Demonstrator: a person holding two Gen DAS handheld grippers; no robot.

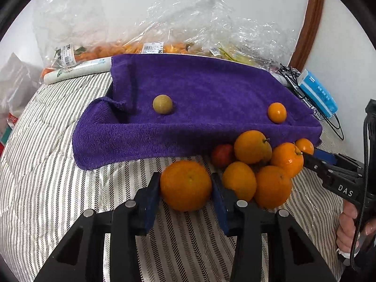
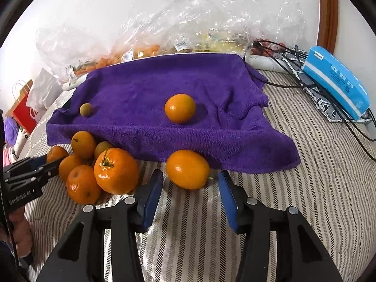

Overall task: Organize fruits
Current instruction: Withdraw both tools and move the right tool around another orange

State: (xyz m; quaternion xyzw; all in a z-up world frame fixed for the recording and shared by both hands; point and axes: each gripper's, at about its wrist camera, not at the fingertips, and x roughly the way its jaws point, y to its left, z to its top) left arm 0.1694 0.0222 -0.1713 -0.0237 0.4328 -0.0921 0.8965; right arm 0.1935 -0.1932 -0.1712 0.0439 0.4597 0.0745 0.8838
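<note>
A purple towel (image 1: 199,89) lies on a striped bedcover (image 1: 47,164). On it sit a small olive-green fruit (image 1: 162,104) and a small orange (image 1: 277,112); both also show in the right wrist view, the green fruit (image 2: 86,109) and the orange (image 2: 180,108). A pile of several oranges (image 1: 263,164) and one red fruit (image 1: 222,155) lies at the towel's front edge. My left gripper (image 1: 186,185) is shut on a large orange (image 1: 186,185). My right gripper (image 2: 190,183) is open around a loose orange (image 2: 188,169), fingers apart from it.
Clear plastic bags (image 1: 188,23) of produce lie against the wall behind the towel. A blue tissue pack (image 2: 338,82) and black cables (image 2: 293,70) lie at the right. A red paper bag (image 2: 23,110) stands far left. A rolled white tube (image 1: 77,70) lies beside the towel.
</note>
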